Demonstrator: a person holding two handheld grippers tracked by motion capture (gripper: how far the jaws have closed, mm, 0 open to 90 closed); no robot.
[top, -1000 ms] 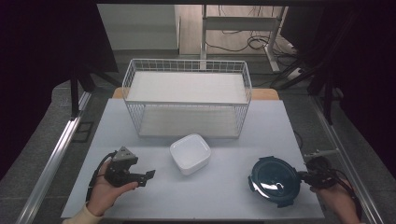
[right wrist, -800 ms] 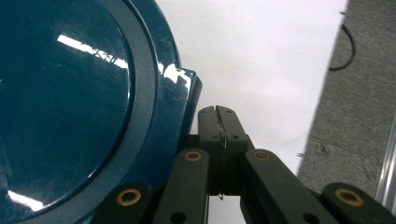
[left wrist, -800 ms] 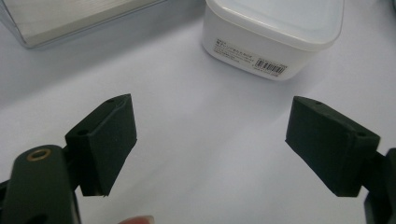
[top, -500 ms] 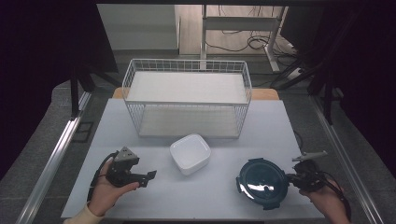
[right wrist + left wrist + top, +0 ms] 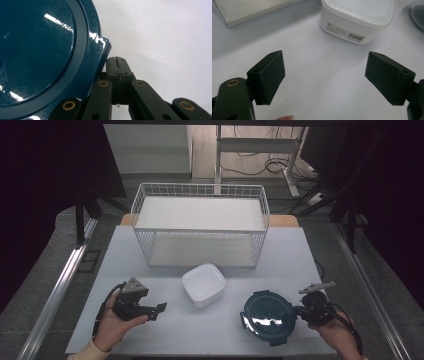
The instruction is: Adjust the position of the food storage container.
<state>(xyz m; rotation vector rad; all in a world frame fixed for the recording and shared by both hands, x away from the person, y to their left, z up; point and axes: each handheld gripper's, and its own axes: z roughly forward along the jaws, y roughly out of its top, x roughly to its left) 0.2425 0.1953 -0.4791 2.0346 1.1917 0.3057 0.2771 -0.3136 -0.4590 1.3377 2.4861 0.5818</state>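
A round dark teal lid [image 5: 267, 316] lies flat on the white table at the front right. My right gripper [image 5: 298, 310] is at the lid's right rim. In the right gripper view its jaws [image 5: 116, 60] are pressed together with nothing between them, and the lid's square tab [image 5: 101, 48] lies against their left side. A white square container [image 5: 203, 283] stands at the table's middle. My left gripper [image 5: 161, 308] rests at the front left and points right, open. In the left gripper view its jaws [image 5: 324, 67] stand wide apart with bare table between them and the container [image 5: 357, 17] beyond.
A white wire basket [image 5: 200, 227] stands across the back of the table, and its corner [image 5: 249, 10] reaches into the left gripper view. The table's front edge [image 5: 200, 353] runs just in front of both hands. Metal rails run along both sides of the table.
My right gripper has moved left along the front of the table, and the teal lid has slid left with it. The left gripper and the white container have stayed put.
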